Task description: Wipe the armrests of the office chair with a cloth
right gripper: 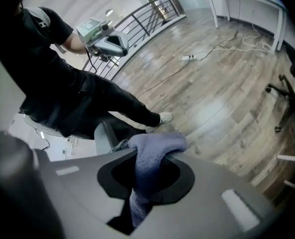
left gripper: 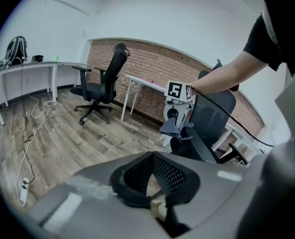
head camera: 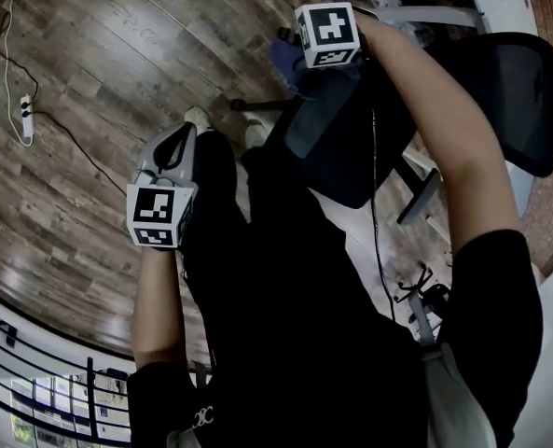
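- Right claw [right gripper: 145, 183] is clamped on one blue-grey cloth [right gripper: 157, 146], which bunches out past the jaws and trails back between them.
- Left claw [left gripper: 156, 198] has its jaws pressed together with nothing between them. In the head view it sits at 9 o'clock, well apart from the cloth.
- Two marker cubes show in the head view, one per claw: the left cube [head camera: 159, 215] at 9 o'clock and the right cube [head camera: 327, 34] at 12 o'clock.
- In the head view the cloth hangs at 12 o'clock, just beside the near office chair [head camera: 504, 91], whose black mesh back fills 2 o'clock.
- The left gripper view shows two chairs. The near one is at 3 o'clock, with a dark armrest [left gripper: 194, 144] just beside the cloth; whether they touch cannot be told. A second office chair [left gripper: 112, 71] stands at 11 o'clock, well apart.
- That view also shows two white benches. One bench [left gripper: 38, 65] at 10 o'clock carries one backpack [left gripper: 15, 49]. The other bench [left gripper: 145, 82] stands by the brick wall near 12 o'clock.
- One power strip [head camera: 26, 119] lies on the wooden floor [head camera: 117, 54] at 10 o'clock in the head view.
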A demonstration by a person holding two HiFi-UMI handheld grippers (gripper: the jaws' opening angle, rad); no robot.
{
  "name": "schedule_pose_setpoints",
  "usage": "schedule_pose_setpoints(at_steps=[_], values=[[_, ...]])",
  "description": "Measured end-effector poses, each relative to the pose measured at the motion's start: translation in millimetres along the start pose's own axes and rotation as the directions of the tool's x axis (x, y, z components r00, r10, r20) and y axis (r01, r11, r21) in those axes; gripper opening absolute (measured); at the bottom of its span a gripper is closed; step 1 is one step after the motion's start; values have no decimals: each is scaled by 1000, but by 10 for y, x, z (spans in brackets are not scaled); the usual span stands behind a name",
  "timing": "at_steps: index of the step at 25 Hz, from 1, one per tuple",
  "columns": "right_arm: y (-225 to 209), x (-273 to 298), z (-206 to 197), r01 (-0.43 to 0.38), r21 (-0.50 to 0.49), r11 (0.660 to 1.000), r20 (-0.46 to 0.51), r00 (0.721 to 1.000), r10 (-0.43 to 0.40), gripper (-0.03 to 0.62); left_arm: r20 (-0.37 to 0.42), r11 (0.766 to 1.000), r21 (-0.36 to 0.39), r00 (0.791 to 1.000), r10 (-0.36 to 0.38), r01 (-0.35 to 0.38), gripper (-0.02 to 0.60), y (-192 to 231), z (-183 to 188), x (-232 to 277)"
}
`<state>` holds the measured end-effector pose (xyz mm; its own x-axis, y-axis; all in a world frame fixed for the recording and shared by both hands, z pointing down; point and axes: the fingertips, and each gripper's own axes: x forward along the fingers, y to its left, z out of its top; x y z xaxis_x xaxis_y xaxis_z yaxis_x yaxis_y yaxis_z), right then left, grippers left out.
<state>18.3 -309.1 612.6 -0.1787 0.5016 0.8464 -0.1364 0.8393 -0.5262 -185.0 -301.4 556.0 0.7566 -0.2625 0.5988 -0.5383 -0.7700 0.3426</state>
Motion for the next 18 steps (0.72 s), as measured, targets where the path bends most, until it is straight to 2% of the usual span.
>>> schedule_pose_setpoints(at_steps=[3, 5, 10, 12, 18], values=[[-6, 199, -241, -120, 35, 992, -111, 986, 123, 49, -9, 999, -36, 1000, -9, 9, 5, 57, -116, 26], [32, 300, -388, -193, 71, 979, -144, 969, 201, 49, -14, 998, -63, 1000, -22, 21, 5, 51, -203, 71], [82, 491, -555, -280, 97, 955, -197, 935, 294, 49, -41, 996, -66, 997, -58, 55, 5, -26, -404, 265], [86, 529, -594, -328, 112, 938, -233, 909, 346, 48, -38, 997, -51, 997, -67, 65, 5, -35, -364, 338], [187, 670, -700, -459, 193, 867, -321, 805, 498, 48, -16, 997, -44, 997, -71, 70, 5, 26, -216, 373]])
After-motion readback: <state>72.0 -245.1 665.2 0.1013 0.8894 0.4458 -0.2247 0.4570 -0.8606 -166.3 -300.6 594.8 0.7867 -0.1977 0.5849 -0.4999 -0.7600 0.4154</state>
